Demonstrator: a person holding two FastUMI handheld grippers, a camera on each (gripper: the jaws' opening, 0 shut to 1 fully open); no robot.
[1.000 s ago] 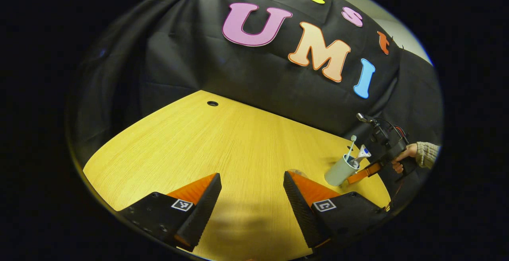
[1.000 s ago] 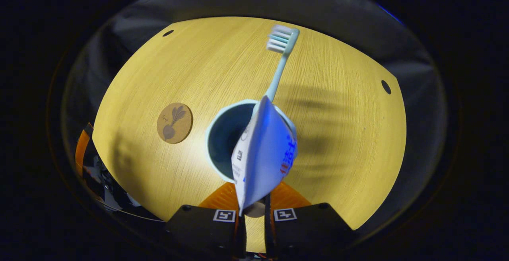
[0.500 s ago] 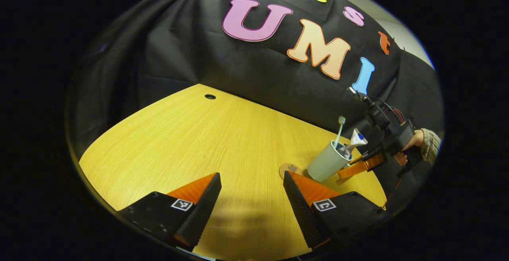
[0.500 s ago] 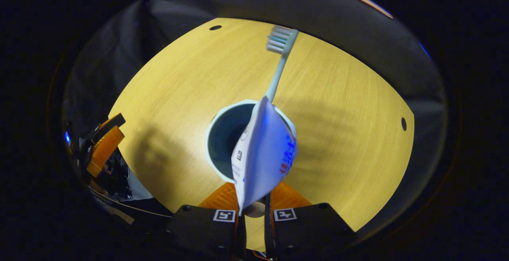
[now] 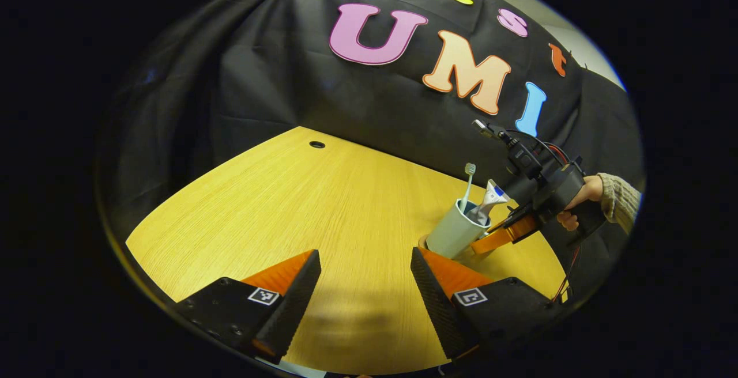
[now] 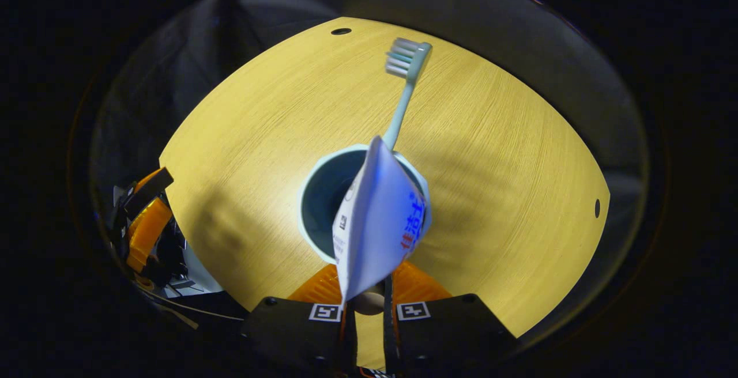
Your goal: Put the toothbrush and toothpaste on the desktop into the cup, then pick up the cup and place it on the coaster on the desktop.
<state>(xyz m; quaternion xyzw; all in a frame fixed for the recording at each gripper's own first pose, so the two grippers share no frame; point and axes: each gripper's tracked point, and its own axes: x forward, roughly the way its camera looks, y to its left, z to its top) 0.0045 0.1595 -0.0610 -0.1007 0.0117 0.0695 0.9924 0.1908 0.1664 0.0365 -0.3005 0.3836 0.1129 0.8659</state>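
A pale cup [image 5: 454,231] leans a little, with a toothbrush [image 5: 468,182] and a white toothpaste tube [image 5: 490,198] sticking out of it. My right gripper [image 5: 491,239] is shut on the cup's near wall. A thin brown edge of the coaster [image 5: 422,244] peeks out at the cup's base; contact between them cannot be told. From above, the cup [image 6: 323,205] holds the tube [image 6: 375,222] and the toothbrush [image 6: 403,84], and the right gripper [image 6: 369,300] pinches its rim. My left gripper [image 5: 366,286] stands open over bare desk, just left of the cup.
The wooden desk [image 5: 300,205] has a cable hole [image 5: 316,144] at its far edge and black cloth behind it. A hand in a knitted sleeve [image 5: 599,196] holds the right gripper. The left gripper [image 6: 144,222] shows at the desk's left edge.
The right gripper carried the cup, with brush and tube, leftward in the left gripper view and over the coaster, which is now mostly hidden. The left gripper stayed open and nearly still.
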